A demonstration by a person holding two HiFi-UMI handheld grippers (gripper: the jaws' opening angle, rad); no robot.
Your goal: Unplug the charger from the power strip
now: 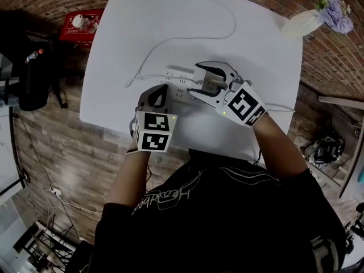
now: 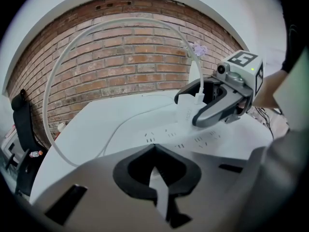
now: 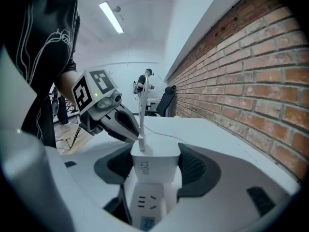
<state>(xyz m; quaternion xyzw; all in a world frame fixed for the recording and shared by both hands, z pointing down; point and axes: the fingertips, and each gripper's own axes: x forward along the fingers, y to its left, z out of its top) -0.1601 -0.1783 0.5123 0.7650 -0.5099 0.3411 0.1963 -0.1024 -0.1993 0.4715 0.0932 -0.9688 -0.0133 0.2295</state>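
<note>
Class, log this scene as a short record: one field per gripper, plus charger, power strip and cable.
left gripper: jaws together, by one end of the power strip
right gripper: shut on the charger
charger: white, upright on the strip, cable leaving its top
power strip: white, flat on the table
cable: white, loops over the table

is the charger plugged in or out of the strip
Plugged in, it seems: the charger stands upright, seated on the power strip, no prongs showing, with the right claw closed around it.
</note>
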